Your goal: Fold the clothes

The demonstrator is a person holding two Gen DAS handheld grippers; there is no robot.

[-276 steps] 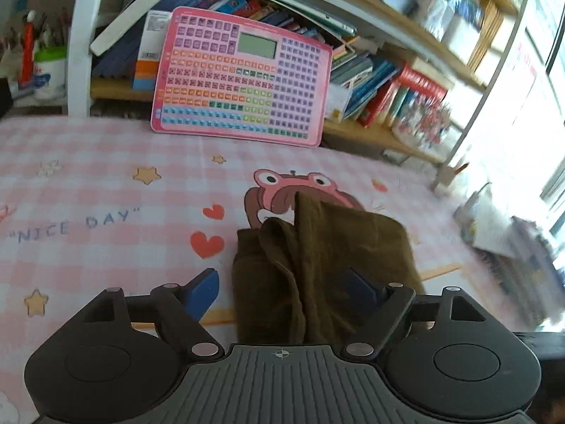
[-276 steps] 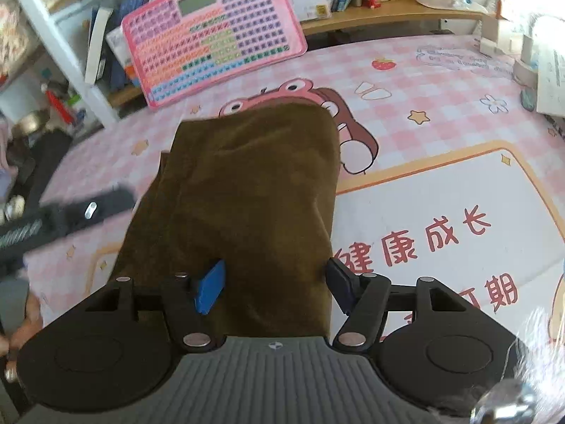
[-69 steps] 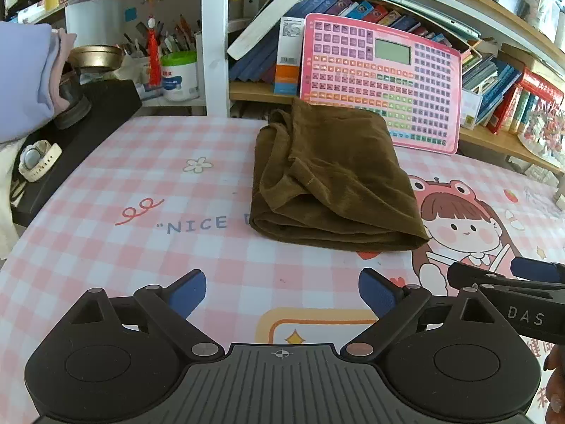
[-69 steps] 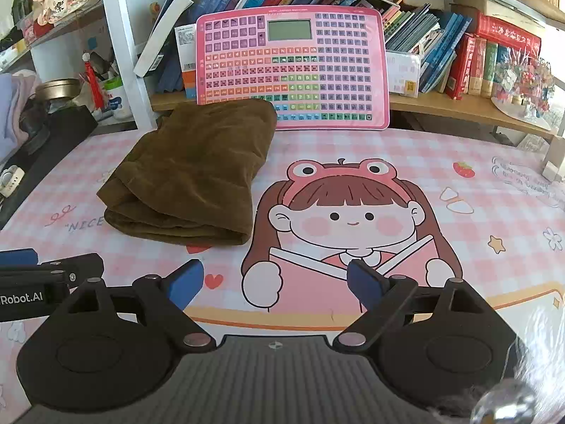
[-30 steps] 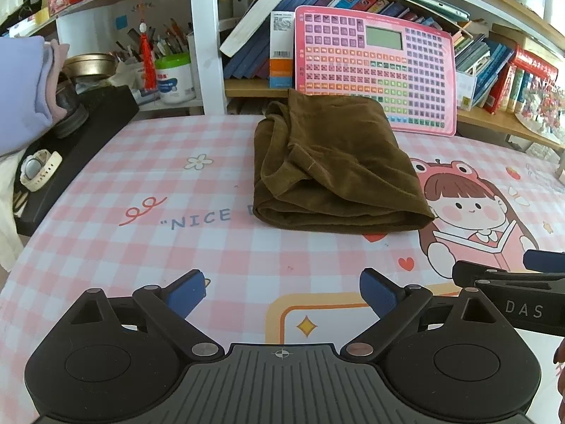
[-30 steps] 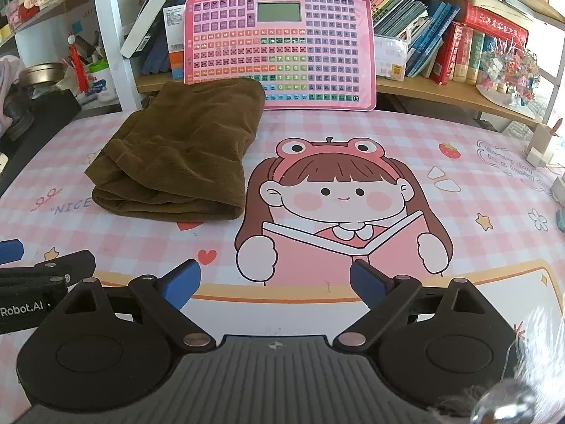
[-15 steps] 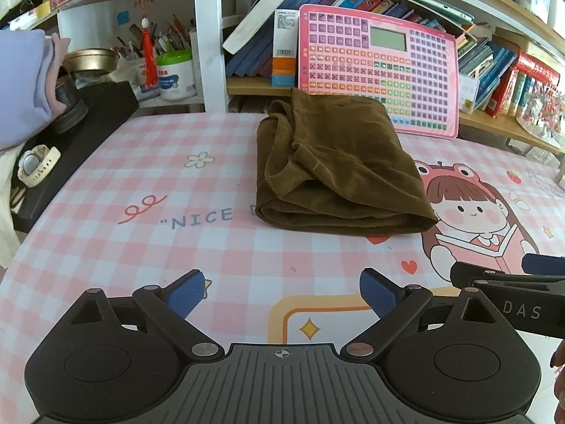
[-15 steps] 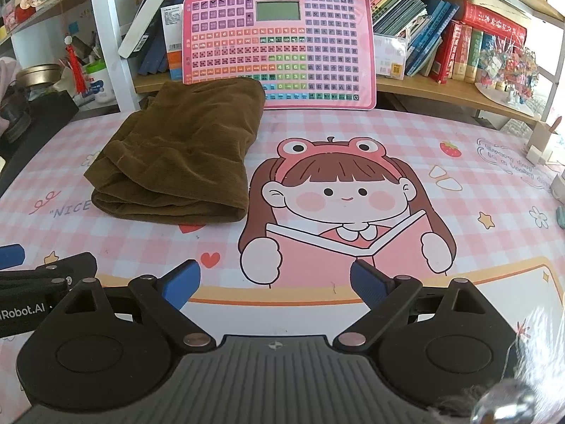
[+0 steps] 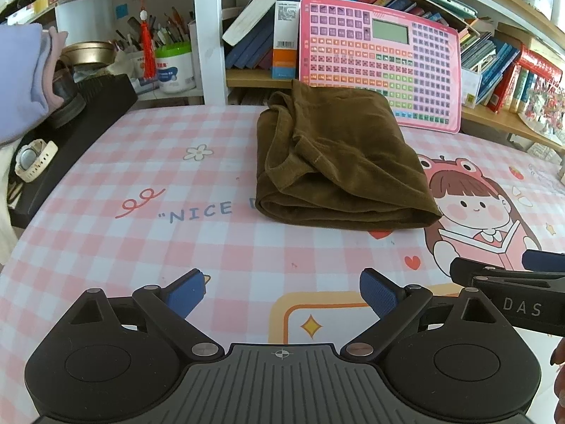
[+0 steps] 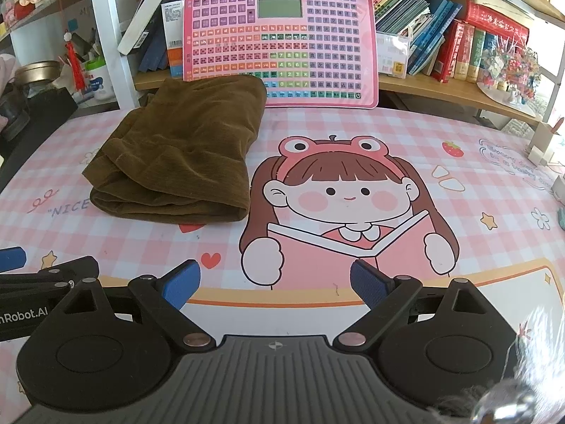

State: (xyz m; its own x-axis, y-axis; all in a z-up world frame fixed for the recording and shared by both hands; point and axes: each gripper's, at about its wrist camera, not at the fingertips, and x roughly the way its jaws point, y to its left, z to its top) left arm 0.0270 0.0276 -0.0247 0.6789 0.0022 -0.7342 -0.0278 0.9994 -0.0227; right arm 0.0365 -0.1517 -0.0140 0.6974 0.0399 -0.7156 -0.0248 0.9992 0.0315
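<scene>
A brown corduroy garment [image 9: 335, 155] lies folded in a thick rectangle at the back of the pink checked table mat, just in front of the pink keyboard toy. It also shows in the right wrist view [image 10: 183, 155]. My left gripper [image 9: 282, 291] is open and empty, well in front of the garment. My right gripper [image 10: 273, 286] is open and empty, in front of and to the right of the garment. Each gripper's side shows at the edge of the other's view.
A pink keyboard toy [image 10: 280, 42] leans on the bookshelf [image 10: 441, 88] behind the garment. A black box [image 9: 70, 130] with a watch [image 9: 33, 157] sits at the left edge. A white tub [image 9: 174, 69] stands on the shelf. Small items [image 10: 540, 145] lie at the right.
Both grippers, which held the garment earlier, have let go and pulled back toward the front. In the last second the views barely shift.
</scene>
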